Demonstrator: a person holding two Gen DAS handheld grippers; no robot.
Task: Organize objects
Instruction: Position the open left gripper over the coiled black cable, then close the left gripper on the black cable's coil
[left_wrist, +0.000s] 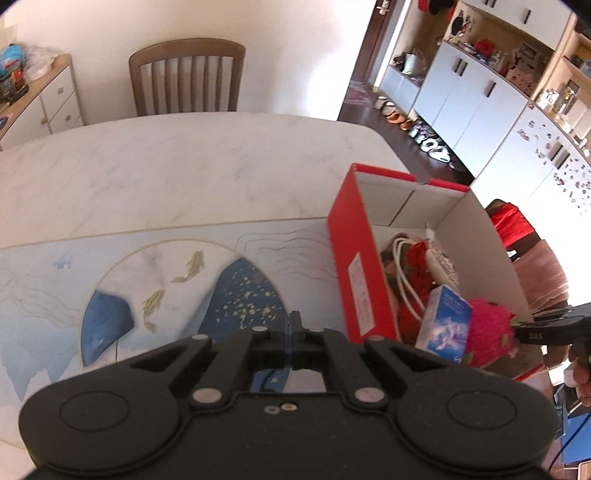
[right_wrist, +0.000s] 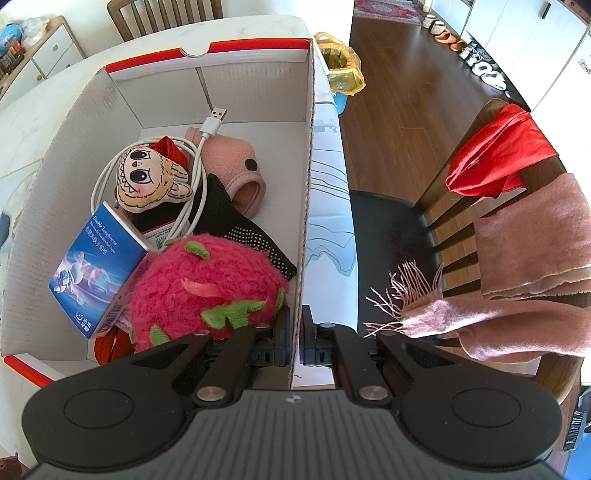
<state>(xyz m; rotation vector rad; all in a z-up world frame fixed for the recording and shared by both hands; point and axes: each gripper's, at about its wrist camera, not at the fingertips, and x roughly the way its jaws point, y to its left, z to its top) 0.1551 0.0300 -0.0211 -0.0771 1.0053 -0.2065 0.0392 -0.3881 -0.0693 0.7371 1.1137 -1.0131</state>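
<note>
A red shoebox (left_wrist: 354, 258) with white inner walls (right_wrist: 44, 229) stands open on the table's right side. Inside lie a pink dragon-fruit plush (right_wrist: 207, 280), a blue tissue pack (right_wrist: 96, 266), a white USB cable (right_wrist: 199, 147), a big-eyed doll (right_wrist: 151, 181), a pink fleece piece (right_wrist: 229, 155) and a black dotted glove (right_wrist: 251, 236). My right gripper (right_wrist: 296, 325) is shut on the box's right wall near its front corner; the left wrist view shows it (left_wrist: 521, 328) beside the plush (left_wrist: 487, 332). My left gripper (left_wrist: 294, 321) is shut and holds nothing, above the placemat left of the box.
A blue fish-pattern placemat (left_wrist: 166, 280) lies on the marble table (left_wrist: 184, 166). A wooden chair (left_wrist: 186, 77) stands at the far side. Right of the box, another chair carries a red cloth (right_wrist: 495, 155) and a pink scarf (right_wrist: 528, 236). A yellow-bagged bin (right_wrist: 341, 62) sits on the floor.
</note>
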